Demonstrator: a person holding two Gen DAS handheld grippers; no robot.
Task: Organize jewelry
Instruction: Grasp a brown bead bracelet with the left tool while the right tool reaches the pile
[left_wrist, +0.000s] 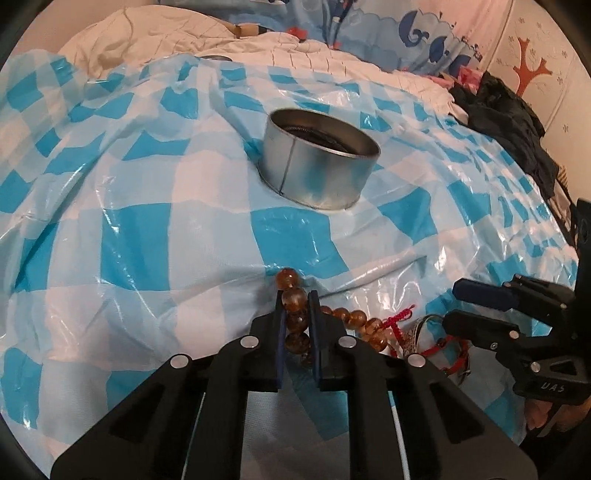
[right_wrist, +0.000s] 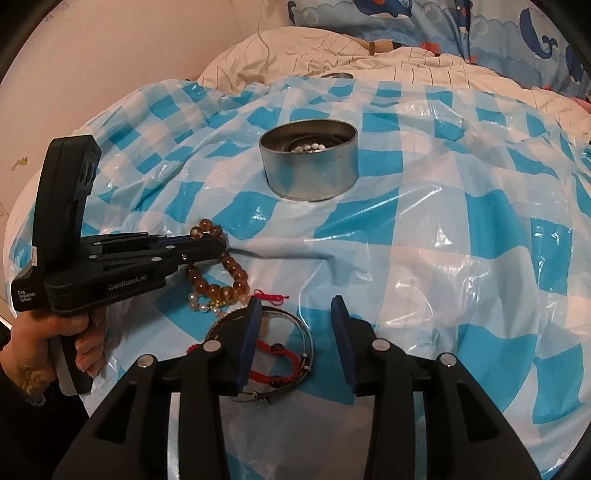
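amber bead bracelet (left_wrist: 295, 317) half hidden between left jaws

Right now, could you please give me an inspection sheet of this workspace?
Surface: blue-and-white checked plastic sheet, wrinkled, over bedding.
Job's things: metal tin with pearls inside; amber bead bracelet; pearl bracelet; red cord bracelet; metal bangle.
Clutter: dark clothes.
Grippers: left gripper shut on amber bead bracelet; right gripper open above the bangle.
Cables: nothing seen.
Surroundings: whale-print pillow, wall.
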